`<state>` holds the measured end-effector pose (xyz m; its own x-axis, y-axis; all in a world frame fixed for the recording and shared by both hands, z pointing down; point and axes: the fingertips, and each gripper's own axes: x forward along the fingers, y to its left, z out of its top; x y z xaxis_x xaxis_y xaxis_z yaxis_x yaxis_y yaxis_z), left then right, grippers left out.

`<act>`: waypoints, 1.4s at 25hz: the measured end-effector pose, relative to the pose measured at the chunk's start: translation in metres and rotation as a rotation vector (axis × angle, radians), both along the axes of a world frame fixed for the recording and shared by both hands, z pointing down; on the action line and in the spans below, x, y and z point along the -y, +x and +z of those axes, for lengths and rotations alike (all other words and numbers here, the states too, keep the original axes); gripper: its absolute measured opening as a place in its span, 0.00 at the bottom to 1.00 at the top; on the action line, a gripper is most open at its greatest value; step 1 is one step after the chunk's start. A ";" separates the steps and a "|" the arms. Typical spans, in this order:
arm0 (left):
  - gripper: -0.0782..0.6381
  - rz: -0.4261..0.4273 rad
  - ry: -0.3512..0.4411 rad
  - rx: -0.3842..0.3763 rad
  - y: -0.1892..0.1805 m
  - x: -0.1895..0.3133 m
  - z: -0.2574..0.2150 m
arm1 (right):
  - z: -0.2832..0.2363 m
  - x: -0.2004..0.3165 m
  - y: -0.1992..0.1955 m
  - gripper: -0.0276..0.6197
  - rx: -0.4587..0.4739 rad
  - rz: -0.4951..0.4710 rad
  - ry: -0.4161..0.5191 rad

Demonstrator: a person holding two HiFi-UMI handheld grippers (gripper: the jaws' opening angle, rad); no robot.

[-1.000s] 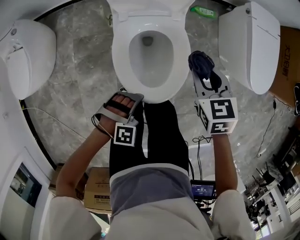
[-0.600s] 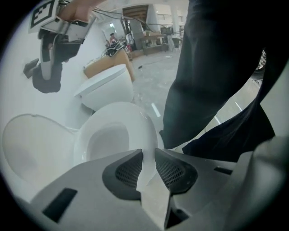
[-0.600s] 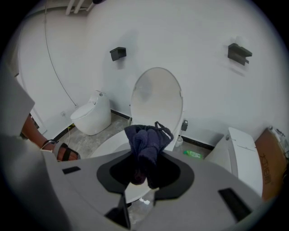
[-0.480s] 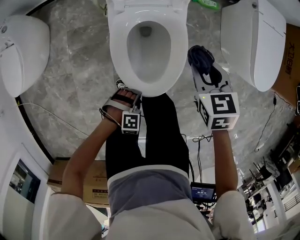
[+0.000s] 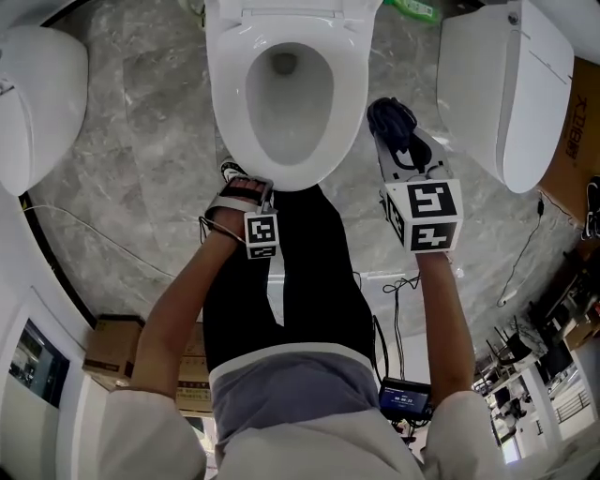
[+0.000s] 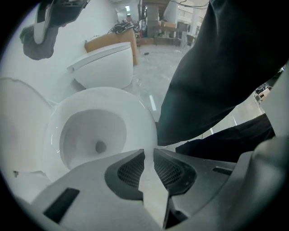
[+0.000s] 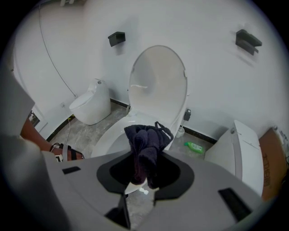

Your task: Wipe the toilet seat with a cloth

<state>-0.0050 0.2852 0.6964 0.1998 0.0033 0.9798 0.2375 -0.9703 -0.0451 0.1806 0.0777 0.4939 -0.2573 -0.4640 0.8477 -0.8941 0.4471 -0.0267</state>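
The white toilet seat (image 5: 223, 98) lies down over the bowl, and its lid (image 7: 158, 81) stands raised. My left gripper (image 5: 246, 190) points steeply down at the seat's front rim (image 6: 145, 118). Its jaws have just been closing, and a strip of that white rim fills the narrow gap, with the pads (image 6: 131, 170) against it on both sides. My right gripper (image 5: 398, 145) hangs to the right of the bowl, shut on a bunched dark blue cloth (image 5: 392, 117). In the right gripper view the cloth (image 7: 145, 149) sticks up out of the jaws above the seat (image 7: 112, 135).
A second toilet (image 5: 37, 89) stands at the left and a third (image 5: 506, 84) at the right. A green bottle (image 5: 412, 9) lies on the marble floor behind. The person's dark trouser legs (image 5: 281, 272) stand right at the bowl's front. Cardboard boxes (image 5: 108, 342) sit lower left.
Both grippers have come down. The left one dropped onto the seat's front rim, and its marker cube looks smaller. The right one sank a little with the cloth still in it.
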 end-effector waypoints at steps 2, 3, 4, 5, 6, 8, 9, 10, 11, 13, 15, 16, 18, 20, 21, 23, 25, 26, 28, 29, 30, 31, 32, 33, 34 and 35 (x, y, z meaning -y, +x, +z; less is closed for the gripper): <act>0.20 0.005 0.004 0.003 0.000 0.000 0.003 | 0.010 0.006 0.000 0.20 -0.005 -0.013 -0.007; 0.20 0.005 0.009 -0.001 -0.001 0.001 0.004 | 0.016 0.011 -0.001 0.20 -0.003 -0.010 -0.010; 0.20 0.002 0.015 -0.010 -0.001 0.001 0.004 | 0.023 0.016 -0.001 0.20 0.004 -0.001 -0.013; 0.20 -0.003 0.021 -0.019 -0.001 0.000 0.003 | 0.031 0.020 -0.002 0.20 0.016 0.016 -0.019; 0.20 -0.010 0.025 -0.025 -0.001 0.000 0.003 | 0.040 0.025 -0.002 0.20 0.030 0.037 -0.027; 0.17 -0.042 0.024 -0.035 -0.001 0.001 -0.001 | 0.061 0.036 -0.003 0.20 0.057 0.089 -0.044; 0.13 -0.070 0.016 -0.044 -0.002 0.002 -0.003 | 0.072 0.042 -0.004 0.20 0.067 0.117 -0.052; 0.12 -0.106 0.004 -0.053 -0.004 0.003 -0.007 | 0.083 0.048 -0.006 0.19 0.073 0.141 -0.058; 0.12 -0.149 -0.010 -0.061 -0.007 0.006 -0.011 | 0.093 0.054 -0.010 0.20 0.078 0.161 -0.061; 0.12 -0.247 -0.024 -0.082 -0.010 0.014 -0.021 | 0.111 0.065 -0.016 0.19 0.082 0.194 -0.061; 0.12 -0.345 -0.014 -0.119 -0.011 0.026 -0.034 | 0.127 0.076 -0.022 0.19 0.083 0.224 -0.064; 0.12 -0.399 -0.004 -0.144 -0.012 0.034 -0.042 | 0.134 0.080 -0.025 0.19 0.085 0.242 -0.069; 0.12 -0.524 0.012 -0.204 -0.014 0.049 -0.060 | 0.146 0.088 -0.031 0.19 0.088 0.283 -0.081; 0.12 -0.655 0.018 -0.273 -0.017 0.062 -0.078 | 0.154 0.095 -0.033 0.19 0.080 0.316 -0.080; 0.12 -0.719 0.018 -0.308 -0.019 0.068 -0.087 | 0.157 0.099 -0.033 0.19 0.073 0.325 -0.075; 0.12 -0.848 0.011 -0.376 -0.025 0.079 -0.105 | 0.164 0.106 -0.034 0.19 0.054 0.336 -0.067; 0.12 -0.965 -0.001 -0.438 -0.032 0.087 -0.122 | 0.171 0.111 -0.034 0.19 0.031 0.349 -0.061; 0.12 -1.016 -0.005 -0.465 -0.036 0.091 -0.131 | 0.176 0.114 -0.034 0.19 0.019 0.357 -0.059; 0.12 -1.107 -0.004 -0.512 -0.044 0.098 -0.148 | 0.183 0.119 -0.034 0.19 0.000 0.378 -0.056; 0.12 -1.146 -0.002 -0.534 -0.048 0.101 -0.156 | 0.185 0.121 -0.035 0.19 -0.008 0.390 -0.056; 0.12 -1.180 -0.001 -0.554 -0.052 0.103 -0.163 | 0.187 0.123 -0.036 0.19 -0.016 0.398 -0.056; 0.12 -1.205 0.000 -0.572 -0.056 0.106 -0.168 | 0.189 0.126 -0.038 0.19 -0.024 0.400 -0.056; 0.12 -1.216 0.007 -0.589 -0.058 0.109 -0.174 | 0.191 0.129 -0.041 0.19 -0.033 0.398 -0.055; 0.12 -1.214 0.019 -0.602 -0.060 0.112 -0.178 | 0.192 0.131 -0.045 0.19 -0.040 0.394 -0.054; 0.12 -1.206 0.031 -0.606 -0.061 0.112 -0.181 | 0.193 0.133 -0.048 0.20 -0.042 0.391 -0.054; 0.12 -1.199 0.038 -0.601 -0.063 0.111 -0.182 | 0.194 0.134 -0.051 0.19 -0.041 0.390 -0.055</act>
